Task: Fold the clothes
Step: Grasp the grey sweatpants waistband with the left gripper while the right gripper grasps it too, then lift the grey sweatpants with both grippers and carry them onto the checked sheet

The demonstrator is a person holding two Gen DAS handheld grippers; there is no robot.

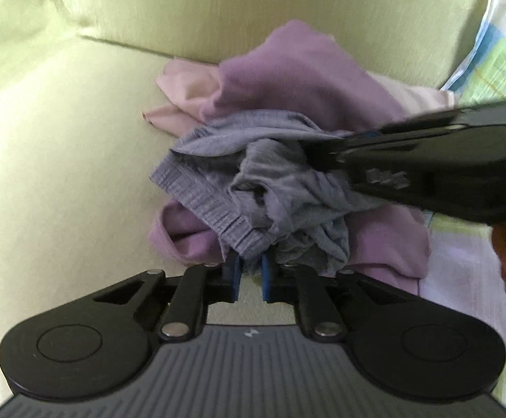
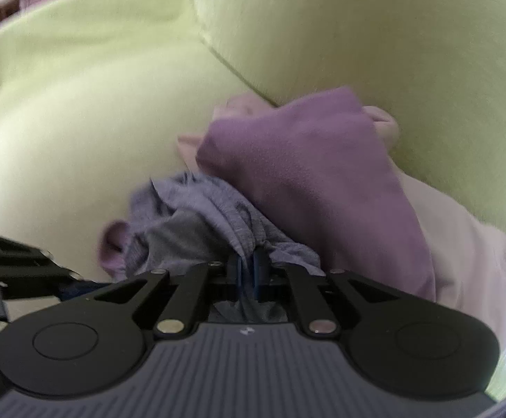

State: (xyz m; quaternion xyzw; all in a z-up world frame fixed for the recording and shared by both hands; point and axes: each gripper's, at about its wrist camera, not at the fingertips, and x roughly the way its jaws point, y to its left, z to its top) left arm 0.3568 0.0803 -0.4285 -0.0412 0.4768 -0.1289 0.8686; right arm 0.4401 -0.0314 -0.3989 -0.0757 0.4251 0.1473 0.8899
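A: Which step was this?

B: Picking one garment from the pile. The grey knit [image 1: 253, 188] lay crumpled atop the purple top [image 1: 287, 76] on the green sofa [image 1: 61, 174]. The left gripper [image 1: 252, 271] pinched its ribbed hem at six o'clock, fingers nearly closed; the right gripper [image 2: 249, 268] was clamped on grey fabric too.

A: Next?

B: Probably lifting it clear and spreading it flat.

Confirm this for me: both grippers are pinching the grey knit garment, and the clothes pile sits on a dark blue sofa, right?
Not quite. The sofa is light yellow-green, not dark blue, as both wrist views show. The rest holds: the left gripper and the right gripper each have their jaws closed on the grey knit garment, which lies bunched on the purple and pale pink clothes.
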